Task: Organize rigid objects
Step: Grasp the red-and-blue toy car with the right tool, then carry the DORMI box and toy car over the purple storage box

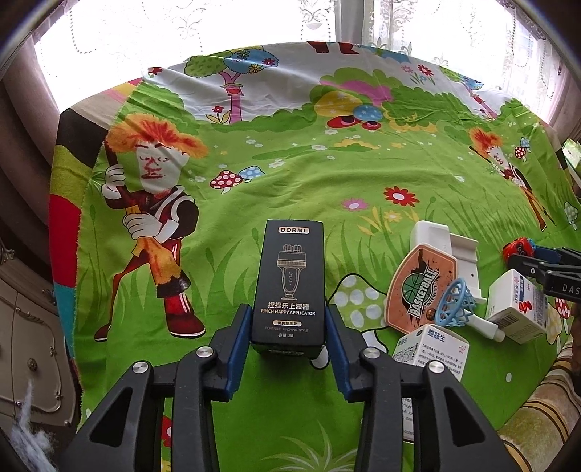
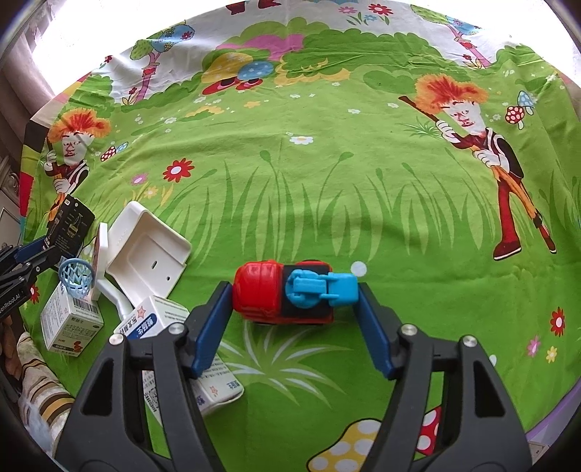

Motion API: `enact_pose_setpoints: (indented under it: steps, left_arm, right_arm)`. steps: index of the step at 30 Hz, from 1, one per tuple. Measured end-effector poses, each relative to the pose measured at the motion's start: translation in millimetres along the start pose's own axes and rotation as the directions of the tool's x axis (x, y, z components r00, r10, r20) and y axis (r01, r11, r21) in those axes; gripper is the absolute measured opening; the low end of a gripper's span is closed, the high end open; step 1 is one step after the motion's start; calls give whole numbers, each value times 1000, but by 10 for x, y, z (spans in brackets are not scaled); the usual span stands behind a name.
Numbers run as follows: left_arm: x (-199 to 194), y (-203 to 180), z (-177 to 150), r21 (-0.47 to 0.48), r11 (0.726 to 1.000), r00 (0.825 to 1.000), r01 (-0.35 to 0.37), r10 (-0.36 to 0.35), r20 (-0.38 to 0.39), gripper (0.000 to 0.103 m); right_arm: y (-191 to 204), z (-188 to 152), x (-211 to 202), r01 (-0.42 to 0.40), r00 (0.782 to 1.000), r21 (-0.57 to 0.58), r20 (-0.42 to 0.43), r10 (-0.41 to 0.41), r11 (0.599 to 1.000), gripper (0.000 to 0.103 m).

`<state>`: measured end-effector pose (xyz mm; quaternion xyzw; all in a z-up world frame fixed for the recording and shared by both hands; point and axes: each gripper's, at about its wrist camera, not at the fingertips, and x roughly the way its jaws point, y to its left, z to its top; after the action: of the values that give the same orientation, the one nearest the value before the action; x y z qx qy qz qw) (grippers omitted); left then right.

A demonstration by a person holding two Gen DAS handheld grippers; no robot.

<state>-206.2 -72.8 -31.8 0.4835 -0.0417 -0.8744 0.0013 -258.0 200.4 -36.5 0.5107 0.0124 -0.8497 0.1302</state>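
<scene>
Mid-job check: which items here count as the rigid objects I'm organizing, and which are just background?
In the job: black DORMI box in left gripper; red-and-blue toy car between right gripper fingers; basketball hoop toy; white holder; medicine boxes.

Background: cartoon cloth, curtains, cabinet.

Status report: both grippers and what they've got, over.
Left gripper shut on black DORMI box. Right gripper shut on red-and-blue toy car. Nothing blocking.

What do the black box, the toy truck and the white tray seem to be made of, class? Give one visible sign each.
Black box: probably matte printed cardboard, shown by sharp folded edges.
Toy truck: probably glossy moulded plastic, shown by solid red and blue colour with soft highlights.
White tray: probably smooth hard plastic, shown by its rounded moulded rim.
</scene>
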Motion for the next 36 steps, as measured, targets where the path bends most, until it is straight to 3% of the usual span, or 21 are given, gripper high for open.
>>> enact_pose_setpoints:
  steps: [20,36]
  left_arm:
    - [-503,-133,-144,-64,997,994,33,-27,101,40]
    - [-974,-902,-276,-4,985,976,173,-171,137,40]
  right_arm:
    - [1,-198,-476,33,996,-15,80,-32,999,71]
    - [-248,-610,-1105,-6,990,36,138,1,999,71]
